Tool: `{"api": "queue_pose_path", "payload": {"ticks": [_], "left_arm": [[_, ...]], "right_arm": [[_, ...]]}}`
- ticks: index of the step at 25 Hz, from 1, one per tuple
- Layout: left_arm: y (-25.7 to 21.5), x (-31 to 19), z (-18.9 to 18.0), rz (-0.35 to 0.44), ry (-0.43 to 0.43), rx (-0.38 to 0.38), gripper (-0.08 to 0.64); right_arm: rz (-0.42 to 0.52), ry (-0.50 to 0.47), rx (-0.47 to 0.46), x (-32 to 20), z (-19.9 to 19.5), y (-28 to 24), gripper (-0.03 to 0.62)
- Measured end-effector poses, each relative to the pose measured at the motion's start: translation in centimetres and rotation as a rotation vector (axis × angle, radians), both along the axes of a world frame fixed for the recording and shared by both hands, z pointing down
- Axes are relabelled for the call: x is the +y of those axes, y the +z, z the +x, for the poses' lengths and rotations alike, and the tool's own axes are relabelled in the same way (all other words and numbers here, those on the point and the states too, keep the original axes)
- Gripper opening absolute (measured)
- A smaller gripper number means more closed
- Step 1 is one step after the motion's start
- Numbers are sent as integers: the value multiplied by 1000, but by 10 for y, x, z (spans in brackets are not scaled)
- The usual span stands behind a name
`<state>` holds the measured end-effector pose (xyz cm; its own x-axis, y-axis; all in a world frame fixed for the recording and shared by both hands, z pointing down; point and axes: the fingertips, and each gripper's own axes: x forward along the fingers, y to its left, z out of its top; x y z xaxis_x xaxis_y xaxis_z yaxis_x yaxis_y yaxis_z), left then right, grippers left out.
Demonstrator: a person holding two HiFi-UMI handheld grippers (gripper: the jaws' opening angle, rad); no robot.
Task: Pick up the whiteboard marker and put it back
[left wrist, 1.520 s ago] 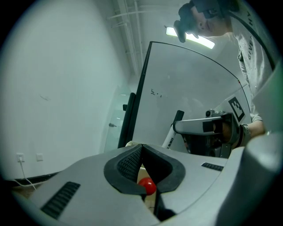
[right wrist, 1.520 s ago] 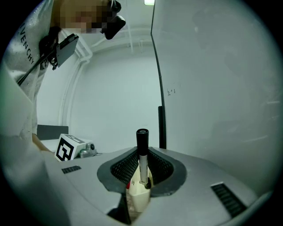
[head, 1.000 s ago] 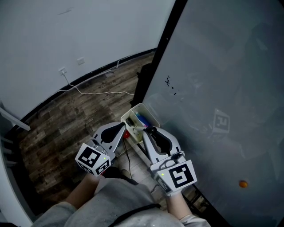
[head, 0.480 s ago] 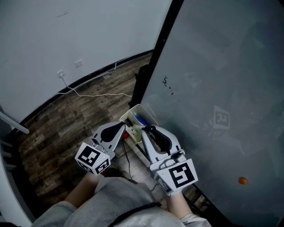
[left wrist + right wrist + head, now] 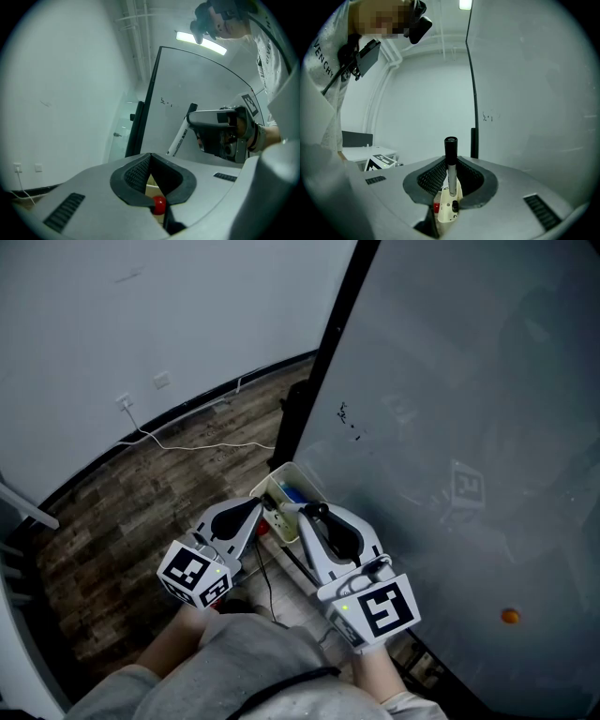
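While the left gripper [image 5: 149,159] sits pressed together empty, the right gripper [image 5: 309,513] pinches the whiteboard marker [image 5: 179,139], print illegible.

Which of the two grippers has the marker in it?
The right gripper, next to the whiteboard: the marker stands pinched between its fingers. The left gripper is shut on nothing.

A wood-plank floor [image 5: 141,502] carries a thin white cable [image 5: 216,447] trailing from the wall, and the whiteboard's black stand [image 5: 291,411] rests on it.
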<state>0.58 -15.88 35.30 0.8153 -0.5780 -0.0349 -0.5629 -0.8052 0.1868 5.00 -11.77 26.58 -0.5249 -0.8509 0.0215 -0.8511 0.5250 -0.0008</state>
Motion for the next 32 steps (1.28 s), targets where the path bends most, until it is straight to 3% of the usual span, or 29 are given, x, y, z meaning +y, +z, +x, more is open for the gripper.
{"api": "queue_pose_path", "payload": {"ticks": [4,32], "left_arm": [[0,1,1,1,6,-3,11],[0,4,3,31,15,15,11]], "right_arm": [[-35,14,10,1,3,2,76],[10,4,35,7,1,-8,76]]}}
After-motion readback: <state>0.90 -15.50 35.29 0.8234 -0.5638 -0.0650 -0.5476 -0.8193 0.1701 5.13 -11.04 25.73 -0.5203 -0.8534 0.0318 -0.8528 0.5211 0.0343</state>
